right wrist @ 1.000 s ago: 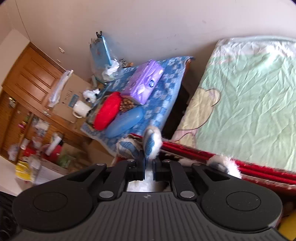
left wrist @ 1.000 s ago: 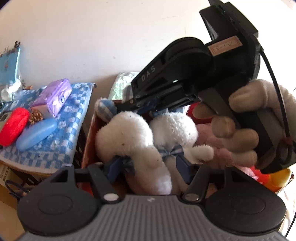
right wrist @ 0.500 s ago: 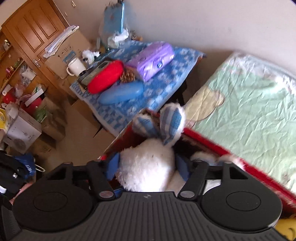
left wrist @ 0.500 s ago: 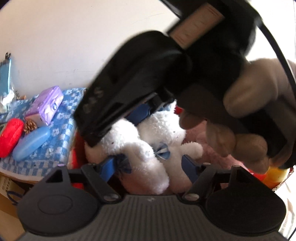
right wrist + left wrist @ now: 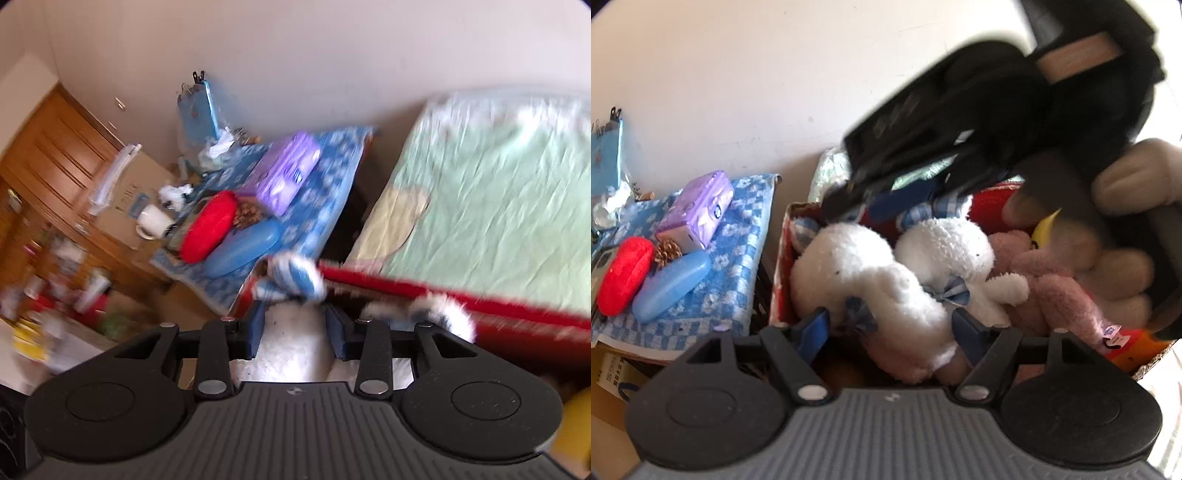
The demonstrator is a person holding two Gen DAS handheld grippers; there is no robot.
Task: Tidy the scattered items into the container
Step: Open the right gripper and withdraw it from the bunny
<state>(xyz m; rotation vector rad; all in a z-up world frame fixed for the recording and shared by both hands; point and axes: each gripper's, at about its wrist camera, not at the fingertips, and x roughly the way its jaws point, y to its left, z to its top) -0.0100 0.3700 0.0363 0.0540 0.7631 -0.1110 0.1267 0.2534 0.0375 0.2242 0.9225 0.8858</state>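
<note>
My right gripper (image 5: 295,332) has just been closing, and its pads now sit against the head of the left white rabbit (image 5: 864,288); whether they truly pinch the fur the blur keeps me from telling. My left gripper (image 5: 890,328) has just been opening, its fingers apart on either side of that rabbit's lower body without pressing it. Both white rabbits, the right one (image 5: 953,258) and a pink toy (image 5: 1045,284) lie inside the red box (image 5: 779,273).

The risk I see: if I lift away with the head caught, the rabbit comes back out of the box, or its checked ears (image 5: 291,277) hang over the far rim.

My left camera shows the whole pile and the hand (image 5: 1123,236) on the right gripper; my right camera misses those but shows the green bed sheet (image 5: 491,192) beyond the box and the blue cloth (image 5: 325,192) with the purple pack (image 5: 288,173), far left
</note>
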